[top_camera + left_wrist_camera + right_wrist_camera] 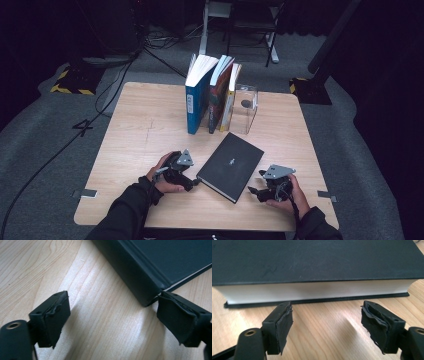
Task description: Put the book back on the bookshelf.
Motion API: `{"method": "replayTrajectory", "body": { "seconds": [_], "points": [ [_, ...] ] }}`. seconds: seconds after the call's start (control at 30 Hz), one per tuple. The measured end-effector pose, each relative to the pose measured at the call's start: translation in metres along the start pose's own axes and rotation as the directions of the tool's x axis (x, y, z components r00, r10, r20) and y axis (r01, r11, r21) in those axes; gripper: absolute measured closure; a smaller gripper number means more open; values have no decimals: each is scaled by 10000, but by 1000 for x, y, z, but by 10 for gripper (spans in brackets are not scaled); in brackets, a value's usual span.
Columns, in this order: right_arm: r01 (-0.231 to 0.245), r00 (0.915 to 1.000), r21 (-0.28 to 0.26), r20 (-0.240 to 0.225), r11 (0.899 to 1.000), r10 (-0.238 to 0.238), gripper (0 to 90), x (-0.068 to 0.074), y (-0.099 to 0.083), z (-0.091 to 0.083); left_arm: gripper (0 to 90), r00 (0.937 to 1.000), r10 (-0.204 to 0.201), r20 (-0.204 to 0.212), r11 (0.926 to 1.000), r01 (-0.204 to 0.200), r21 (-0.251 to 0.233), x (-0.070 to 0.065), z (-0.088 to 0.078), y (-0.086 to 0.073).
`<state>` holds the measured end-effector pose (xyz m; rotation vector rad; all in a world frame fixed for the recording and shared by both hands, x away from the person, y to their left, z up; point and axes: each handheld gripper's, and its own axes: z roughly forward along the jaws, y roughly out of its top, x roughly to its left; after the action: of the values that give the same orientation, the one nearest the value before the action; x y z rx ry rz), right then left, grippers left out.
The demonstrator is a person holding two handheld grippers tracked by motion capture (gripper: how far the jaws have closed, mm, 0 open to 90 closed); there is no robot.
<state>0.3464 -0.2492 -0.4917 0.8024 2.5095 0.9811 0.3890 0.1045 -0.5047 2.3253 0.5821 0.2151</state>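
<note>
The black book (pixel 230 166) lies flat on the table (pixel 140 130), centre frame. My left gripper (pixel 192 182) and right gripper (pixel 254 190) flank it, fingers open, holding nothing; lifting it remains undone.

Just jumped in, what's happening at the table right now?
A person holds a gripper in each hand on either side of a black book that lies flat on the wooden table. The left gripper sits at the book's spine corner, jaws open, one pad right by that corner. The right gripper faces the page edge, jaws open, not gripping. Nothing is lifted yet. Three books stand upright at the back beside a clear box.
</note>
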Motion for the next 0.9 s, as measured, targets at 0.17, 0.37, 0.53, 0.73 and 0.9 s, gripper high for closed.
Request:
{"method": "replayTrajectory", "body": {
  "seconds": [0.17,0.37,0.53,0.73,0.9],
  "points": [
    [98,9993,37,351,9999,-99,240,5,2,7,96,9995,-235,-219,9997,236,45,-2,0,-1],
    [26,9987,-181,500,9998,-17,244,8,5,11,118,9986,-383,-374,9992,386,74,-6,-2,-1],
    [61,9985,-239,537,9997,-48,232,9,6,11,161,9993,-265,-281,9995,269,150,-10,-5,0],
    [143,9984,-519,554,9986,-114,232,8,9,6,172,9978,556,-369,9974,-572,-436,-28,-20,10],
    [121,9982,-678,589,9976,-82,231,8,15,5,179,9941,1067,-169,9912,-1077,-765,-42,-23,19]
  ]
}}
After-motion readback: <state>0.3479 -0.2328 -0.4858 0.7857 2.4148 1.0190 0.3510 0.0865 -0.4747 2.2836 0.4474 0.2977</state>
